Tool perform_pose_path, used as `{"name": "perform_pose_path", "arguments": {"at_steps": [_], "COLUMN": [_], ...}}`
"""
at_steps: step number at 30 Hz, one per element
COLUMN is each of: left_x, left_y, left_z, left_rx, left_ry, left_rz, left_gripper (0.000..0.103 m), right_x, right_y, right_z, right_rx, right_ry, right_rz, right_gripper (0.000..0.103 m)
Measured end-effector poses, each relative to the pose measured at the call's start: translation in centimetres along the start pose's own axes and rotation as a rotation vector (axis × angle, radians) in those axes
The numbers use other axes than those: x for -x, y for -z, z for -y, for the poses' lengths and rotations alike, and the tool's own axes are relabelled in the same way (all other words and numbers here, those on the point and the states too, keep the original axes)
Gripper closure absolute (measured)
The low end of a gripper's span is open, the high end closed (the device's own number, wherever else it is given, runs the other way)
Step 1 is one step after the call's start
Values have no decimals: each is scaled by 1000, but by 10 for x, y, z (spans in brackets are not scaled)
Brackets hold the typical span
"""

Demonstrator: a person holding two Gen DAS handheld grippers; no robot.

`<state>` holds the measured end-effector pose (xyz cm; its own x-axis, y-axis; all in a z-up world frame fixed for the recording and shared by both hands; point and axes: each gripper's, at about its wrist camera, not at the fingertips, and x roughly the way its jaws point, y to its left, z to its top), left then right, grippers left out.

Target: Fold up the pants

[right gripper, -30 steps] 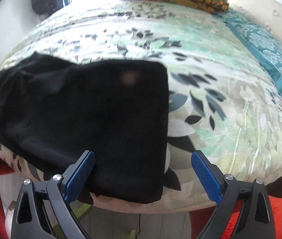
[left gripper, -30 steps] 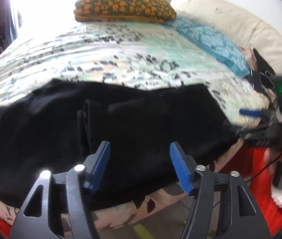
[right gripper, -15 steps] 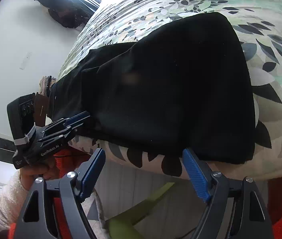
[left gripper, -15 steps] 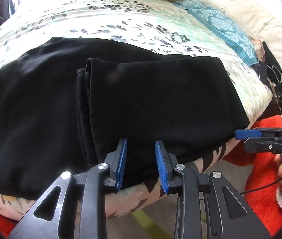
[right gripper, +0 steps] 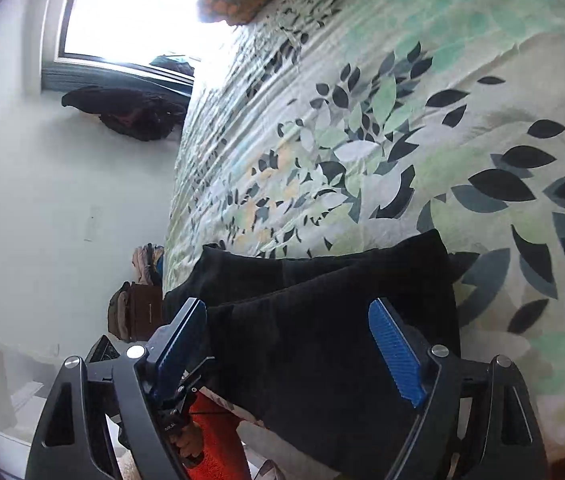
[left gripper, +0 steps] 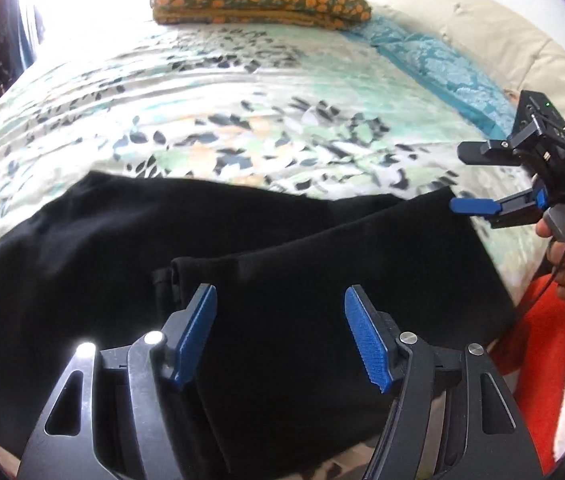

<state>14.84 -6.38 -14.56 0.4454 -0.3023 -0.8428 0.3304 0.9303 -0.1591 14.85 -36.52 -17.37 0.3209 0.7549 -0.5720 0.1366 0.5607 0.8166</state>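
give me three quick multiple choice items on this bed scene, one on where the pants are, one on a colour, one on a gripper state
1. Where do the black pants lie?
A. at the near edge of the bed
B. on the orange patterned pillow
C. on the floor

2. What colour are the gripper pads?
A. red
B. blue
C. white

3. How does the left gripper stand?
A. clamped on the pillow
B. jaws apart over the pants, gripping nothing
C. holding a hanger

Answers: 1 A, the pants lie on the leaf-print bedspread by its near edge. 2 B, the ribbed pads are blue. 3 B, its jaws are opening with only flat cloth below.
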Motion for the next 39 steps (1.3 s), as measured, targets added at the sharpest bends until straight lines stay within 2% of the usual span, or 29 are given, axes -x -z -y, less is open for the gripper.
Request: {"name": "perform_pose_path", "arguments": {"at_steps": [1, 2, 4, 5, 6, 7, 10, 12, 13, 16, 18, 19, 21, 23, 24, 26, 29, 31, 35, 39], "left_x": [-11, -15, -9, -5, 0, 7, 33, 34, 29, 4, 6, 9, 14, 18, 19, 21, 25, 26, 22, 21], "left_y": [2, 5, 12, 13, 14, 16, 21, 24, 27, 38, 41, 40, 38, 38, 38, 39, 40, 44, 50, 52], "left_z": [-8, -14, -16, -14, -11, -10, -6, -3, -1, -2, -3, -3, -5, -6, -8, -8, -10, -12, -13, -12], "left_rx": [22, 36, 31, 20, 10, 6, 5, -5, -16, -48, -54, -48, -24, 12, 31, 51, 78, 109, 119, 121], "left_ry": [-3, 1, 17, 10, 0, -12, 28, 51, 46, -13, -9, -6, 3, 6, 2, -16, -55, -67, -91, -103], "left_rz": [-30, -37, -18, -24, -25, -18, 44, 36, 5, -75, -58, -57, -47, -38, -37, -40, -40, -47, -71, -82], "left_gripper": [49, 53, 54, 54, 53, 48, 33, 31, 31, 33, 33, 33, 33, 32, 32, 31, 29, 27, 27, 27], "right_x": [-10, -15, -4, 6, 16, 25, 45, 48, 49, 45, 51, 57, 73, 86, 87, 80, 48, 21, -24, -36], "right_y": [-7, -13, -17, -18, -17, -13, 11, 36, 51, 94, 118, 127, 137, 137, 133, 126, 121, 123, 134, 138], "right_z": [7, 15, 23, 20, 17, 11, 0, 1, 7, 48, 72, 76, 67, 42, 24, -10, -41, -48, -40, -41], "right_rx": [-8, -19, -43, -45, -34, -12, 16, -26, -55, -217, -310, -318, -280, -189, -114, 74, 289, 370, 451, 494], "right_ry": [29, 49, 30, 55, 83, 86, 37, -20, -22, 96, 168, 171, 115, 76, 84, 174, 290, 362, 526, 580], "right_rz": [2, 21, 102, 136, 154, 150, 48, -28, -55, -116, -118, -88, 1, 99, 137, 182, 169, 125, 5, 0], "right_gripper": [20, 21, 21, 20, 19, 19, 19, 18, 18, 18, 18, 18, 18, 17, 17, 17, 17, 17, 16, 9]}}
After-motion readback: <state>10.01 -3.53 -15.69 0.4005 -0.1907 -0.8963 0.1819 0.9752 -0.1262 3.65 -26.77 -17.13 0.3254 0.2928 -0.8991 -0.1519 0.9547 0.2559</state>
